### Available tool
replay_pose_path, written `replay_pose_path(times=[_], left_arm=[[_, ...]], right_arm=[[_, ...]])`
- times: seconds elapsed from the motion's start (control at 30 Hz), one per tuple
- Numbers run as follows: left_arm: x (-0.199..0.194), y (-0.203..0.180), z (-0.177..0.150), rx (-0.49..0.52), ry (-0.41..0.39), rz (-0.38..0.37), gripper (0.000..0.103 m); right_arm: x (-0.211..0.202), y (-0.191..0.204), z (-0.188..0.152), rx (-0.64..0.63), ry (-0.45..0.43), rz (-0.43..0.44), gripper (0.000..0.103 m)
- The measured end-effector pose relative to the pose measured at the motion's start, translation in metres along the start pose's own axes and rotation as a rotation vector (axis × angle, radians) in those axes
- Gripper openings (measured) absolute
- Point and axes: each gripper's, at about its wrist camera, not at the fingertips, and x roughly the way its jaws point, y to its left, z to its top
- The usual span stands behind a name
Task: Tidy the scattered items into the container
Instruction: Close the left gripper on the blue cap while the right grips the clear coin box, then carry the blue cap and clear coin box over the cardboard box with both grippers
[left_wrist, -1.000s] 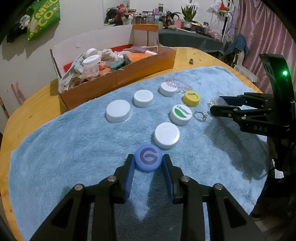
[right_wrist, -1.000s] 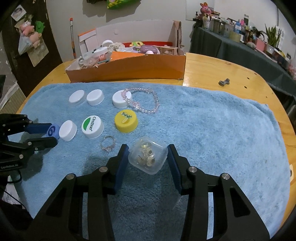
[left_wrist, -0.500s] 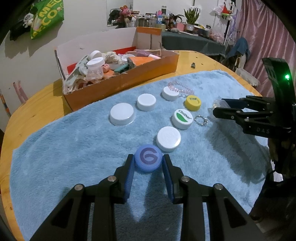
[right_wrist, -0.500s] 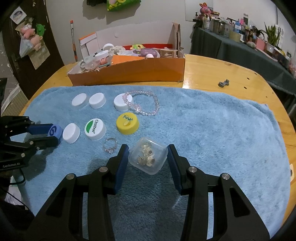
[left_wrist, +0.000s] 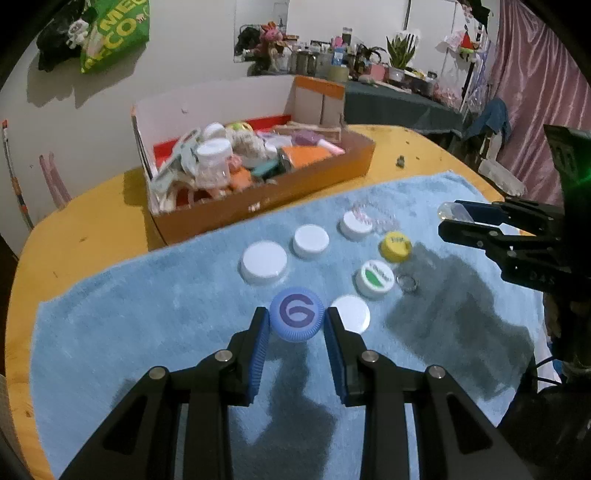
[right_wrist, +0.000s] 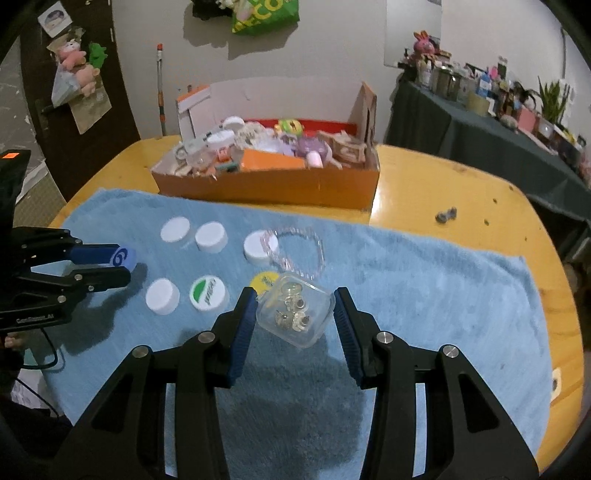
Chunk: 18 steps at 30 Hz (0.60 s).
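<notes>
My left gripper (left_wrist: 295, 325) is shut on a blue cap with a purple swirl (left_wrist: 296, 318), held clear above the blue towel (left_wrist: 129, 325); that same cap (right_wrist: 123, 257) shows at the left of the right wrist view. My right gripper (right_wrist: 295, 314) is shut on a small clear plastic case of earrings (right_wrist: 295, 314), also lifted off the towel. The orange cardboard box (left_wrist: 280, 188), full of small items, stands at the far edge of the towel. Several white caps (left_wrist: 264, 260), a green-and-white cap (left_wrist: 375, 277), a yellow cap (left_wrist: 395, 245), a ring (left_wrist: 408, 282) and a pink bead bracelet (right_wrist: 299, 254) lie on the towel.
The towel covers a round wooden table (right_wrist: 461, 192). A small grey clip (right_wrist: 446, 214) lies on the bare wood right of the box (right_wrist: 266, 184). A dark-clothed side table with jars and plants (right_wrist: 480, 122) stands behind on the right.
Both grippers have risen with their loads: the blue cap and the clear case now hang higher over the towel, and the box looks nearer in both views.
</notes>
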Motion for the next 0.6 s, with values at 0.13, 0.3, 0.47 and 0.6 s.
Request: replay_pose_path(times=[0.13, 0.3, 0.47, 0.6], left_arm=[[-0.007, 0.000, 0.011, -0.007, -0.020, 0.017, 0.032], [-0.010, 0.004, 0.027, -0.036, -0.026, 0.032, 0.032], [-0.011, 0.010, 0.045, -0.050, -0.041, 0.049, 0.032], [-0.010, 0.015, 0.057, -0.063, -0.046, 0.062, 0.032]], right_arm=[[-0.003, 0.001, 0.012, -0.007, -0.010, 0.019, 0.041], [-0.006, 0.004, 0.031, -0.027, -0.019, 0.044, 0.041], [-0.004, 0.007, 0.051, -0.052, -0.029, 0.052, 0.041], [-0.001, 0.006, 0.065, -0.060, -0.031, 0.063, 0.041]])
